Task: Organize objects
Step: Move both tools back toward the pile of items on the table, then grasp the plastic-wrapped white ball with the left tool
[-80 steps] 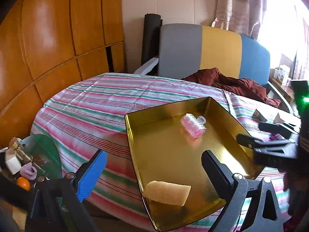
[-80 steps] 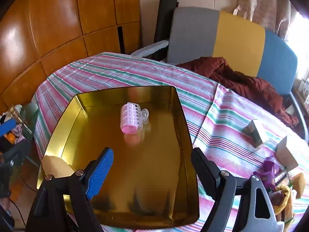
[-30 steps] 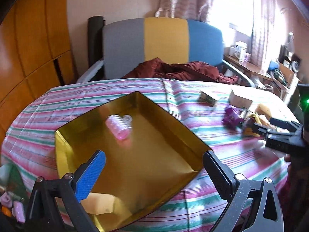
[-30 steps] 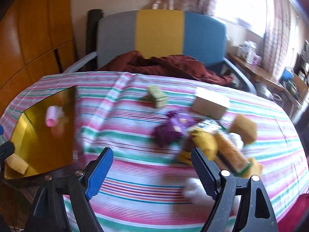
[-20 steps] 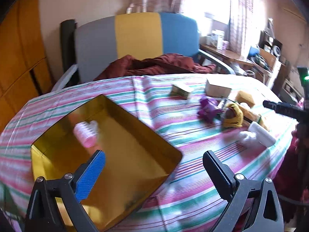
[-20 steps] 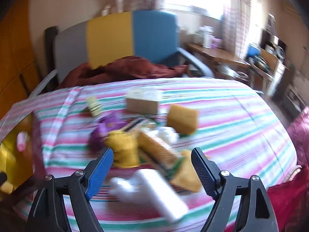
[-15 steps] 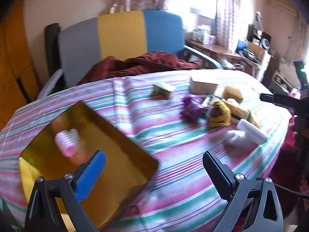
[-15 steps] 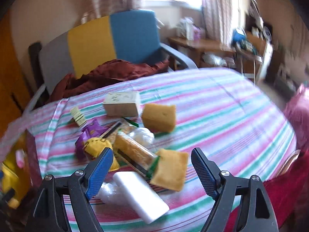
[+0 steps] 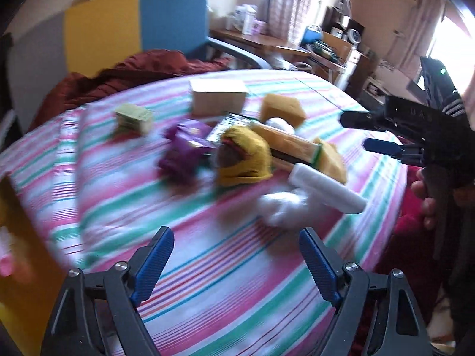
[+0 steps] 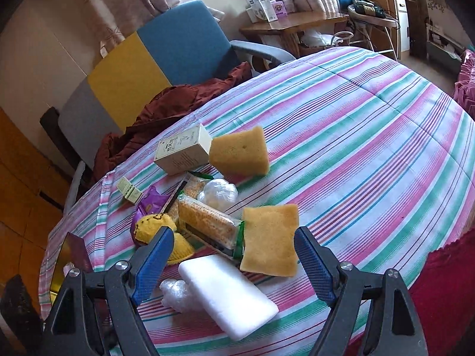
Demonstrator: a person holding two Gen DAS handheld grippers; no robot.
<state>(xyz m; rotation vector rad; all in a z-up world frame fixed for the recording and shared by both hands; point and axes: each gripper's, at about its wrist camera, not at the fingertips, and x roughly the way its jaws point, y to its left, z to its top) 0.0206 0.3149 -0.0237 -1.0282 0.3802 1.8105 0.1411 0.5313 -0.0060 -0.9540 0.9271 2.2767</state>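
A heap of objects lies on the striped tablecloth (image 10: 371, 136): a white foam block (image 10: 228, 295), a flat yellow sponge (image 10: 270, 240), a cracker packet (image 10: 207, 222), a thick sponge (image 10: 240, 152), a cream box (image 10: 184, 151), a yellow knitted toy (image 10: 154, 227) and a purple packet (image 10: 150, 203). My right gripper (image 10: 234, 258) is open and empty just above the foam block and flat sponge. My left gripper (image 9: 236, 262) is open and empty over bare cloth, short of the heap (image 9: 246, 154). The gold tray (image 9: 17, 237) sits at the left edge, holding a pink curler (image 9: 6, 262).
A small green box (image 10: 129, 190) lies left of the heap. A chair (image 10: 154, 59) with a dark red cloth (image 10: 166, 109) stands behind the table. A desk (image 10: 291, 20) with boxes is at the back right. The right gripper shows in the left wrist view (image 9: 377, 132).
Both grippers have swung right, away from the gold tray and toward the heap. The right gripper has come down close over the foam block and flat sponge. Both stay open.
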